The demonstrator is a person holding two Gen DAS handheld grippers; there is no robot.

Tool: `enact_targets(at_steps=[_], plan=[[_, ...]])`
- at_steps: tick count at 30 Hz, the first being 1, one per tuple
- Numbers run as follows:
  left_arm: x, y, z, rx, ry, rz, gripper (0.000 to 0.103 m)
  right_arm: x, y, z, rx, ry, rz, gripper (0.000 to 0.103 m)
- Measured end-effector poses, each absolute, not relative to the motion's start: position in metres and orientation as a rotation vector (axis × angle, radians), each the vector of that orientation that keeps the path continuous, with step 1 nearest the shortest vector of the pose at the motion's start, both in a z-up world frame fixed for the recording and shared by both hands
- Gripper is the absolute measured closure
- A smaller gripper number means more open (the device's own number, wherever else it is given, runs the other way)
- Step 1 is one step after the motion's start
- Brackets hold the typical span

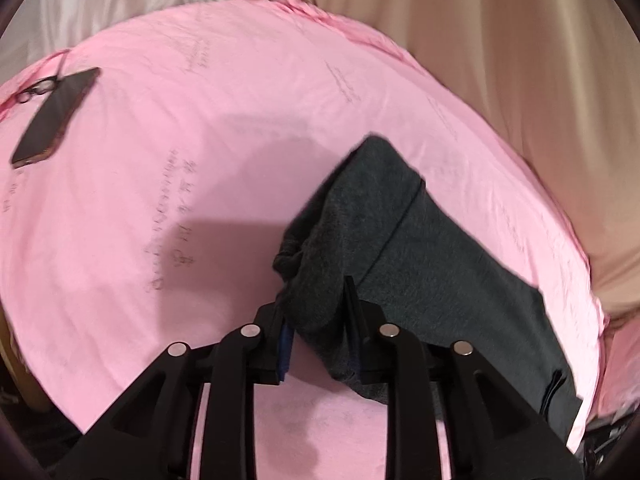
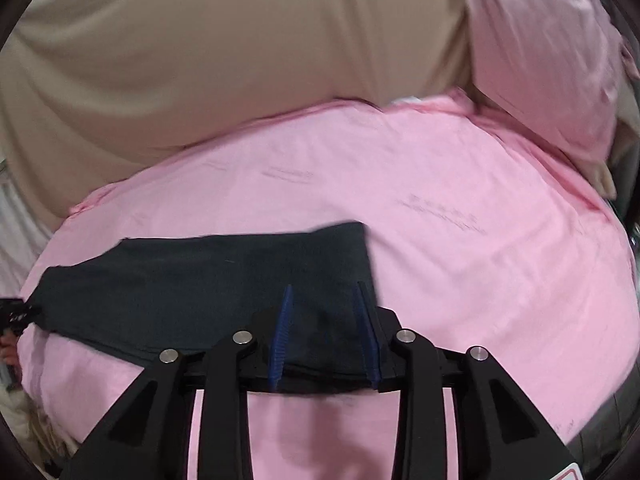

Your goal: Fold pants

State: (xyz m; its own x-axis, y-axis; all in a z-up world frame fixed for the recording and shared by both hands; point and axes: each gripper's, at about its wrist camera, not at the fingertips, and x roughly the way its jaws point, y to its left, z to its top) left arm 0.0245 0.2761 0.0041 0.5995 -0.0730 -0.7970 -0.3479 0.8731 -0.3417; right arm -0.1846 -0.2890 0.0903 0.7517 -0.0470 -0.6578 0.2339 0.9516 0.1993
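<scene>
fingers of the left gripper [image 1: 318, 312] are clamped on a bunched edge of the dark grey pants [image 1: 400, 240], so that this end can be carried over. fingers of the right gripper [image 2: 326, 332] are held apart, the cloth lying between them ungripped. the pants, a soft matte knit, are spread in a flat band on the smooth pink sheet [image 2: 440, 220].

Dark grey pants [image 1: 404, 240], folded into a long strip, one end bunched, on pink bedsheet [image 1: 160, 160]
</scene>
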Motion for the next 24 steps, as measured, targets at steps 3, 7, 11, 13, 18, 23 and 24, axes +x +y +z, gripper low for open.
enact_targets(at_steps=[3, 7, 11, 13, 18, 23, 24], plan=[[0.018, 0.266, 0.014, -0.462, 0.890, 0.225, 0.080, -0.132, -0.243, 0.074, 0.301, 0.788, 0.063, 0.067], [0.005, 0.247, 0.031, -0.272, 0.807, 0.369, 0.077, -0.070, -0.205, 0.038, 0.211, 0.870, 0.087, 0.067], [-0.003, 0.253, 0.040, -0.244, 0.779, 0.339, 0.068, -0.041, -0.202, 0.016, 0.239, 0.914, 0.060, 0.069], [-0.008, 0.251, 0.042, -0.225, 0.773, 0.319, 0.068, -0.037, -0.198, 0.010, 0.254, 0.924, 0.059, 0.099], [-0.003, 0.227, 0.035, -0.188, 0.788, 0.235, 0.067, -0.042, -0.189, 0.039, 0.292, 0.835, 0.087, 0.100], [0.007, 0.194, 0.019, -0.155, 0.829, 0.141, 0.067, -0.018, -0.168, 0.012, 0.212, 0.942, 0.120, 0.099], [0.009, 0.187, 0.015, -0.152, 0.845, 0.119, 0.067, -0.021, -0.169, 0.010, 0.223, 0.917, 0.123, 0.099]])
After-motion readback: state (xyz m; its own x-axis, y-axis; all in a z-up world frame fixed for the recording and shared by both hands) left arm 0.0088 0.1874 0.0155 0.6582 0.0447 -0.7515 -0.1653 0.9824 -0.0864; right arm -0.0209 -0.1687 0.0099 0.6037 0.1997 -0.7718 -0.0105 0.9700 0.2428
